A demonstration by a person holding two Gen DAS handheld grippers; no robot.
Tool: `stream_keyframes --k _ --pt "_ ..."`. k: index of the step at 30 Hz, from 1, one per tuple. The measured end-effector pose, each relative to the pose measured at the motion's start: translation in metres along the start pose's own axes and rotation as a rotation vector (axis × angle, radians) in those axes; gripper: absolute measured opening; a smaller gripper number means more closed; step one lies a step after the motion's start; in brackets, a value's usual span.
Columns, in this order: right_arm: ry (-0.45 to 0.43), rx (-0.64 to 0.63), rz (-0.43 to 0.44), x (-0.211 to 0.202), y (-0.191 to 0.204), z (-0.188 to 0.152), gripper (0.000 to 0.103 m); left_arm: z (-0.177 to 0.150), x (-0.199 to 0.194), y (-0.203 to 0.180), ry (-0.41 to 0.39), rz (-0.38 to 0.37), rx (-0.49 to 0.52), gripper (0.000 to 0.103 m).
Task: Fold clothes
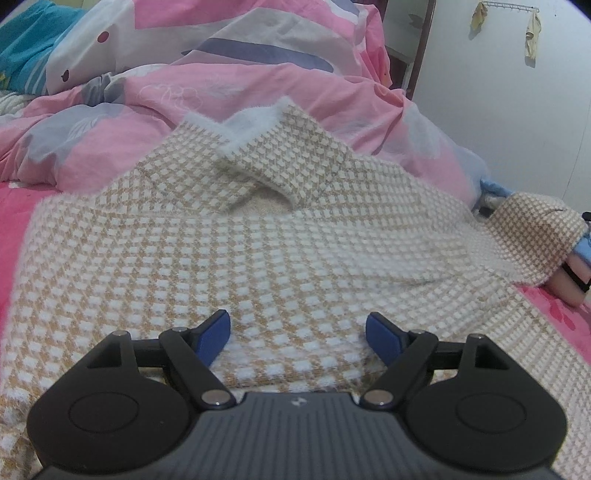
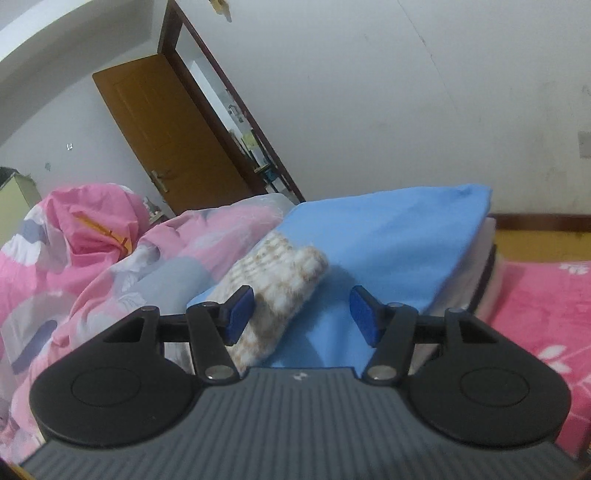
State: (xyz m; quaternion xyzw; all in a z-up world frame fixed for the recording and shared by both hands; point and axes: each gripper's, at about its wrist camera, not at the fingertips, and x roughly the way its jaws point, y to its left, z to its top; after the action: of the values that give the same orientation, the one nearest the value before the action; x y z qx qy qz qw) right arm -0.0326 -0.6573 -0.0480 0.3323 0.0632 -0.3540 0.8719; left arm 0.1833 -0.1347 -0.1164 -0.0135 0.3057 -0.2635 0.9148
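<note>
Both jaws spread, gripping nothing: my left gripper [image 1: 297, 332] over the sweater [image 1: 258, 240], my right gripper [image 2: 302, 314] near its sleeve [image 2: 273, 291], seemingly loose; it could slide, spoiling the fold.

Both wrist cams low, close; shared sweater [image 1: 295, 236].

- One checked beige-and-white sweater [image 1: 280, 251] spread on the bed.
- One pink patterned quilt [image 1: 207, 92] bunched at the far side.
- One folded blue cloth [image 2: 388, 236] at the right.
- One brown door [image 2: 166, 136] in the far wall.
- Two rags [image 1: 479, 15] hanging on one wall rack.
- Two grippers, each with two blue fingers [image 1: 214, 341].
</note>
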Motion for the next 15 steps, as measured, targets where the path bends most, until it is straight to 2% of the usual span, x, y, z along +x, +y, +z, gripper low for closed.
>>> stream_keyframes --k 3,5,8,11,15 --pt "-0.005 -0.016 -0.014 0.009 0.003 0.003 0.049 0.000 0.000 0.001 -0.001 -0.004 -0.004 0.082" --pt "-0.015 -0.027 -0.018 0.010 0.006 0.004 0.030 0.000 -0.001 0.002 -0.002 -0.008 -0.008 0.082" --pt "-0.039 -0.030 0.007 0.001 0.012 0.007 0.018 0.000 -0.001 0.003 -0.003 -0.014 -0.016 0.082" --pt "-0.055 -0.070 0.034 -0.011 0.024 0.008 0.013 0.000 -0.002 0.003 -0.005 -0.019 -0.022 0.082" --pt "-0.070 -0.140 0.068 -0.027 0.049 0.010 0.012 0.000 -0.002 0.005 -0.007 -0.026 -0.032 0.082"
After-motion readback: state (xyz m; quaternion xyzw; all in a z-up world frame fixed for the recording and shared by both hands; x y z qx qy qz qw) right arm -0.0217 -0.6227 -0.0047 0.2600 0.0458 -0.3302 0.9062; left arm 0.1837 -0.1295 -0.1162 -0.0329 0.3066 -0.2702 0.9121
